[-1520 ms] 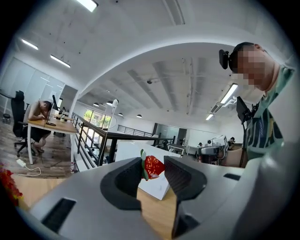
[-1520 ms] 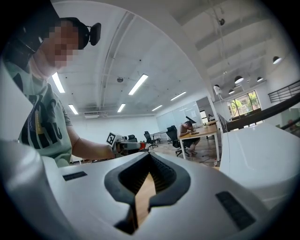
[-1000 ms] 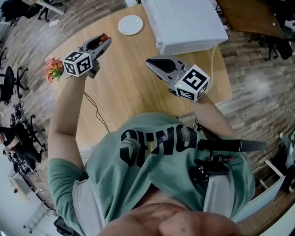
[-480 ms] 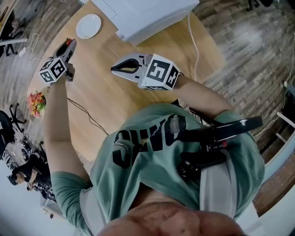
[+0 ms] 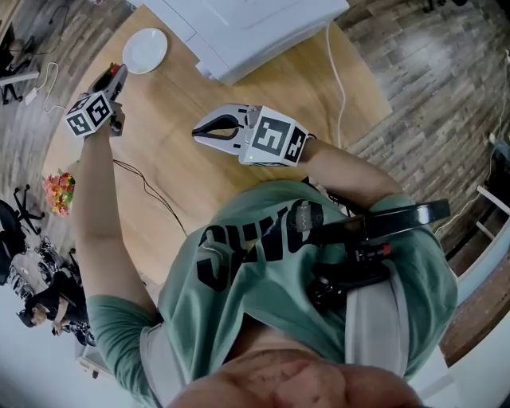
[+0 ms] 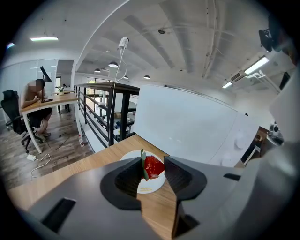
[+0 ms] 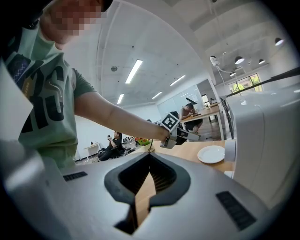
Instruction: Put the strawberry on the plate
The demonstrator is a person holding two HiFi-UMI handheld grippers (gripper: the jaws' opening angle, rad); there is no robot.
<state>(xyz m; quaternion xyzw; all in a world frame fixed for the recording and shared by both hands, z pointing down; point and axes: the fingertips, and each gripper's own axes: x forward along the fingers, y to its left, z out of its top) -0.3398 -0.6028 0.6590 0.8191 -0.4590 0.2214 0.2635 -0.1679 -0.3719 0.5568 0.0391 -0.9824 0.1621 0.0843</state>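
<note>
A red strawberry with a green leaf is clamped between the pads of my left gripper, which is shut on it. In the left gripper view the white plate lies on the wooden table right behind and under the berry. In the head view the left gripper hovers just short of the plate at the far left, with the strawberry at its tip. My right gripper is held over the middle of the table, shut and empty; its jaws meet at the tips.
A large white box stands at the far side of the table, right of the plate. A thin black cable trails over the table's left part. A flower bunch lies beyond the left edge. People sit at desks in the background.
The head view has swung, so the scene sits differently in frame. My left gripper with the strawberry has come closer to the plate. The right gripper stays shut over the table's middle.
</note>
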